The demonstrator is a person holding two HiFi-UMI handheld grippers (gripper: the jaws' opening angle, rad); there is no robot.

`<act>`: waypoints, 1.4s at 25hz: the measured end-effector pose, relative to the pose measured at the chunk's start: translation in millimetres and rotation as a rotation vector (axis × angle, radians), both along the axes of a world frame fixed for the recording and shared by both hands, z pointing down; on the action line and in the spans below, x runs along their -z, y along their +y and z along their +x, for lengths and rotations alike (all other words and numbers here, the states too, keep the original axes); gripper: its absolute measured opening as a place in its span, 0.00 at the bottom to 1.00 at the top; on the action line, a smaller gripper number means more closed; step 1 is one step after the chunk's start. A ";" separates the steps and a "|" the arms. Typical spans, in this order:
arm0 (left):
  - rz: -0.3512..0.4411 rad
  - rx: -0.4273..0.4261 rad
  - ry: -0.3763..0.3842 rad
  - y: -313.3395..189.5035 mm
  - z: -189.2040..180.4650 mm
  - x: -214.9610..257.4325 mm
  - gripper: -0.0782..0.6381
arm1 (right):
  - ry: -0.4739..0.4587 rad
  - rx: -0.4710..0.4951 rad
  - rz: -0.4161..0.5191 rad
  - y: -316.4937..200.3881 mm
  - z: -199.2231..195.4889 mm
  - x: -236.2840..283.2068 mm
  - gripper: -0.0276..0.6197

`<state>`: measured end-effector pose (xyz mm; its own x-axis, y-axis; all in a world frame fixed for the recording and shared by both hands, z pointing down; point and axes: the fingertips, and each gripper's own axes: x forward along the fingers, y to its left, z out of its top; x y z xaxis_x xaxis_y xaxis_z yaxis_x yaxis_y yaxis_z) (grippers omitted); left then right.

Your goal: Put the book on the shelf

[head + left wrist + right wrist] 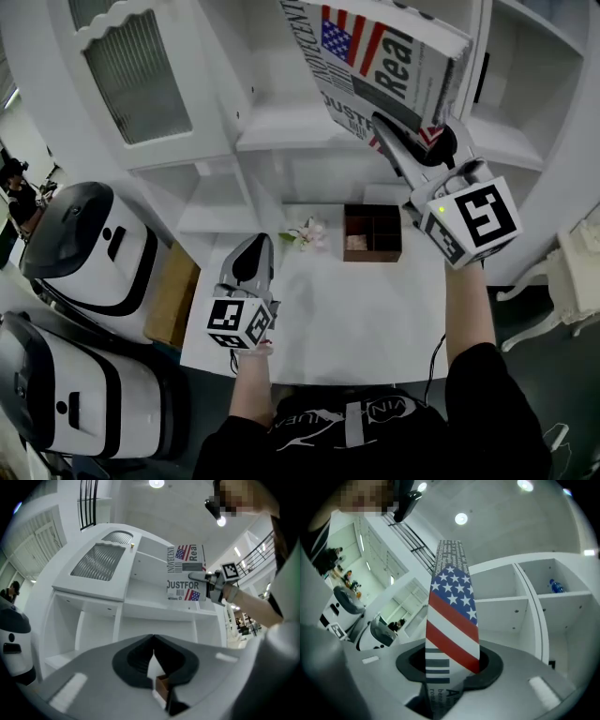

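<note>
The book (384,56) has a stars-and-stripes cover with black lettering. My right gripper (389,127) is shut on its lower edge and holds it high and tilted in front of the white shelf unit (281,141). In the right gripper view the book's spine (452,606) rises upright out of the jaws (452,660). The left gripper view shows the book (186,573) and the right gripper (206,577) against an upper shelf compartment. My left gripper (253,246) hangs low over the white table (328,309). Its tips (152,639) meet with nothing between them.
A brown divided box (372,232) and a small flower sprig (307,234) sit at the table's back edge. Two white-and-black machines (84,253) and a tan box (173,295) stand on the left. A blue bottle (555,586) lies in a right-hand shelf compartment.
</note>
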<state>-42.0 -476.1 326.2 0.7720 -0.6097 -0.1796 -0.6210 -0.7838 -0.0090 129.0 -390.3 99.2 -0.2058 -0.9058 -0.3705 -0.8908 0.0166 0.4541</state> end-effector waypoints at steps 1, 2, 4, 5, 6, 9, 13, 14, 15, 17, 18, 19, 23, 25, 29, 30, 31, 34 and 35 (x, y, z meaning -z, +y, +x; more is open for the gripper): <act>0.003 -0.015 -0.004 -4.5 1.4 2.6 0.11 | 0.036 -0.048 -0.005 -6.4 3.1 1.8 0.29; 0.005 -0.028 -0.006 -9.2 1.9 5.0 0.11 | 0.074 -0.092 -0.012 -13.1 5.9 2.8 0.30; 0.007 -0.045 -0.011 -18.0 0.6 8.5 0.11 | 0.149 -0.165 -0.036 -27.1 9.6 1.6 0.30; 0.008 -0.049 -0.013 -21.9 -1.1 9.6 0.11 | 0.188 -0.196 -0.052 -33.9 10.7 -0.4 0.30; 0.008 -0.050 -0.015 -25.5 -3.1 10.4 0.11 | 0.232 -0.227 -0.069 -40.7 11.5 -2.9 0.30; 0.008 -0.054 -0.021 -36.7 -8.3 11.6 0.11 | 0.403 -0.336 -0.119 -61.7 14.4 -10.8 0.30; 0.009 -0.065 -0.019 -45.9 -17.0 9.5 0.11 | 0.628 -0.470 -0.176 -85.9 13.5 -21.3 0.30; 0.010 -0.069 -0.018 -46.9 -19.2 8.4 0.11 | 0.666 -0.491 -0.191 -91.1 12.7 -24.5 0.30; 0.009 -0.072 -0.019 -48.4 -20.4 7.6 0.11 | 0.698 -0.507 -0.208 -97.0 13.3 -27.6 0.30; 0.003 -0.076 -0.025 -53.6 -19.5 7.2 0.11 | 0.745 -0.531 -0.253 -112.1 19.5 -33.1 0.30; -0.001 -0.077 -0.028 -56.6 -18.8 7.2 0.11 | 0.766 -0.543 -0.277 -120.2 23.7 -35.7 0.30; -0.004 -0.076 -0.029 -59.0 -18.8 6.9 0.11 | 0.788 -0.556 -0.298 -127.8 27.3 -38.1 0.30; -0.015 -0.072 -0.029 -64.9 -24.1 3.3 0.11 | 0.883 -0.605 -0.368 -153.7 35.7 -48.4 0.30; -0.016 -0.067 -0.030 -67.6 -28.1 2.4 0.11 | 0.919 -0.626 -0.401 -165.6 40.1 -53.7 0.30; -0.020 -0.053 -0.028 -72.5 -38.3 0.9 0.11 | 0.955 -0.654 -0.454 -185.3 45.9 -62.0 0.30; -0.022 -0.051 -0.025 -73.1 -41.6 0.4 0.11 | 0.961 -0.660 -0.467 -190.0 45.6 -63.5 0.30; -0.024 -0.051 -0.021 -73.6 -44.7 0.3 0.11 | 0.969 -0.664 -0.481 -194.7 45.3 -65.0 0.30; -0.027 -0.047 -0.014 -75.9 -46.0 2.1 0.11 | 0.999 -0.666 -0.511 -209.3 46.8 -65.6 0.31; -0.029 -0.046 -0.014 -76.9 -44.6 2.6 0.11 | 1.016 -0.667 -0.511 -214.3 47.6 -64.9 0.31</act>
